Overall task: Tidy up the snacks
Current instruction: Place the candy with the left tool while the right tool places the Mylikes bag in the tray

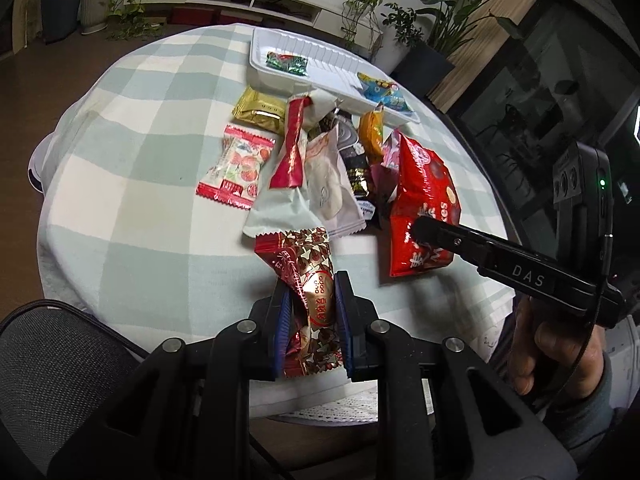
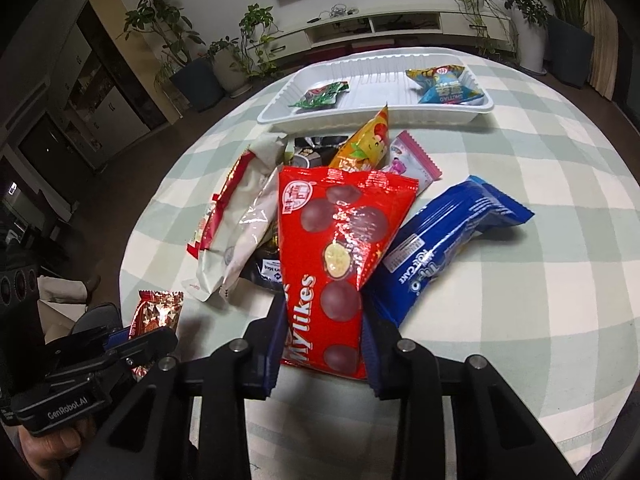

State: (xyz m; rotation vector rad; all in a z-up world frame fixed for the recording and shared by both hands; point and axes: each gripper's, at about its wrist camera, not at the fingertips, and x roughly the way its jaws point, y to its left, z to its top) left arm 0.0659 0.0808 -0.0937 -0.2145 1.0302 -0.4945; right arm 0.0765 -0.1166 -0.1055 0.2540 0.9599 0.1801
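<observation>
My left gripper [image 1: 311, 296] is shut on a dark red and gold star-print snack packet [image 1: 306, 276], held just above the table's near edge; the packet also shows in the right wrist view [image 2: 158, 308]. My right gripper [image 2: 322, 320] is shut on a red Mylikes bag [image 2: 332, 248], which also shows in the left wrist view [image 1: 422, 204], lifted at the right of the pile. A white tray [image 1: 332, 54] [image 2: 376, 120] at the far side holds a green packet [image 1: 288, 62] [image 2: 320, 96] and a blue packet [image 1: 384, 92] [image 2: 440, 84].
A pile of snacks lies mid-table on the green-and-white checked cloth [image 1: 140, 128]: gold packet [image 1: 260, 112], pink candy packet [image 1: 238, 164], red stick pack [image 1: 292, 144], white wrappers [image 1: 320, 180], orange packet [image 1: 372, 132], blue Tipo pack [image 2: 448, 240]. A mesh chair back [image 1: 60, 368] stands near left.
</observation>
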